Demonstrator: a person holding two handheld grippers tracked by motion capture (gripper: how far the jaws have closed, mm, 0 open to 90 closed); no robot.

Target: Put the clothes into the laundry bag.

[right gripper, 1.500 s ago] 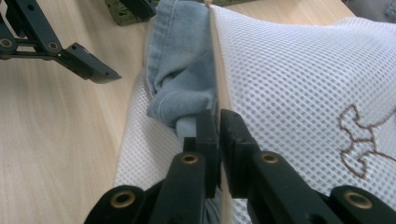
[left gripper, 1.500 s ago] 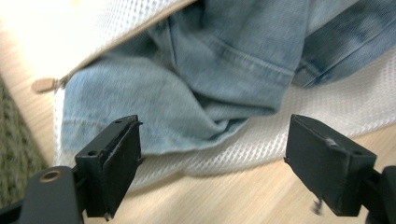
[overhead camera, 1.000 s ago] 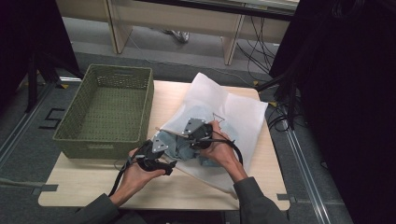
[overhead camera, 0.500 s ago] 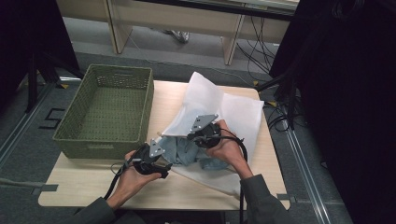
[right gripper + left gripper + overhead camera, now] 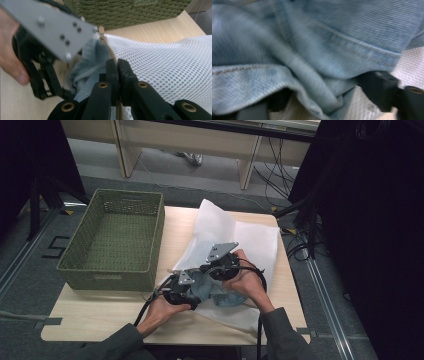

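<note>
The jeans (image 5: 220, 292) lie bunched at the near edge of the table, at the mouth of the white mesh bag (image 5: 250, 245), whose zippered rim the right gripper (image 5: 117, 66) pinches with closed jaws. The left gripper (image 5: 181, 292) has just been closing its jaws on a fold of denim, though I can't tell whether they're gripping it. If that bite is shallow the fold may slip, and a hard shove could tug the rim free.

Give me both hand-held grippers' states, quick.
Left hand-held gripper: jaws just closing around the denim garment; grip unclear.
Right hand-held gripper: shut on the mesh bag edge.
</note>
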